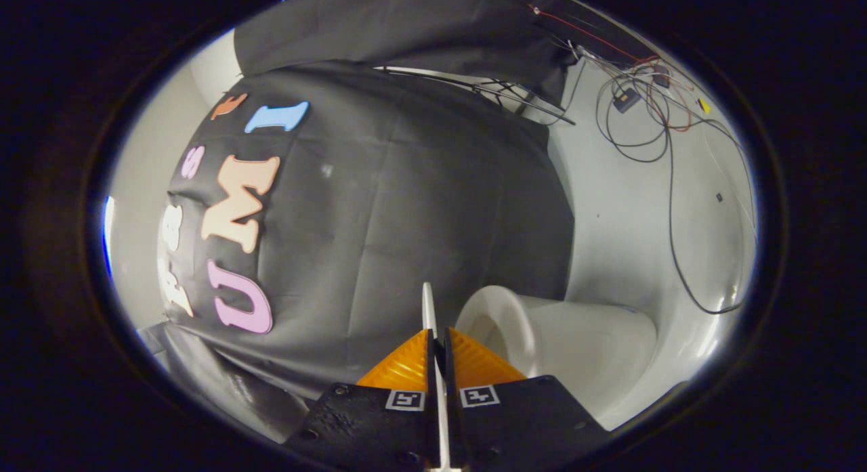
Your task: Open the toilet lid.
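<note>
The gripper [437, 340] pinches the thin white lid [428, 309] edge-on between its orange fingers [405, 367]; the toilet bowl [576, 343] sits just beside them.

The toilet lid [429, 309] shows edge-on as a thin white strip; most of it lies hidden between the orange fingers [406, 367] of the gripper [437, 340], so its full shape cannot be told. The toilet bowl [501, 323] is partly covered by the right finger, and its inside is too dark to make out. Far off, the tangled cables [643, 113] and a small box among them are too small to identify.
</note>
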`<state>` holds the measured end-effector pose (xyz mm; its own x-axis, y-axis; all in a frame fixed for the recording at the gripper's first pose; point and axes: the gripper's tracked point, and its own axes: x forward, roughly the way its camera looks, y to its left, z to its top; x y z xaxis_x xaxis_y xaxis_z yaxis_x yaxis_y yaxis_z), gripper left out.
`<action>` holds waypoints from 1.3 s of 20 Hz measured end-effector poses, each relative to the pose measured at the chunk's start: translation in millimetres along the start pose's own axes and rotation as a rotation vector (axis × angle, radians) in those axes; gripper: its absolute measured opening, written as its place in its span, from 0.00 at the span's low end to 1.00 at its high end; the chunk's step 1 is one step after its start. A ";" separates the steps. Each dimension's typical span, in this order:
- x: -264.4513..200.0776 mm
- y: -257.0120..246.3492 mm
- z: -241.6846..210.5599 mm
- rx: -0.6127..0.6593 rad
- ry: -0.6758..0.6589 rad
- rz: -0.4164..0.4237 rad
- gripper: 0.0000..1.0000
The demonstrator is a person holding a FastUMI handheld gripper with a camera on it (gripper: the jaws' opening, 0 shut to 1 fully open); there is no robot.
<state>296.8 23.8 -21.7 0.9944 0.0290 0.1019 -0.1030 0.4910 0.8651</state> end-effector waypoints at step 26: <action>-20.7 317.6 -228.1 -0.722 0.227 0.338 0.10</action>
<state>249.3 377.7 138.8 0.9014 0.4127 0.1311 -0.4330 0.8602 0.2694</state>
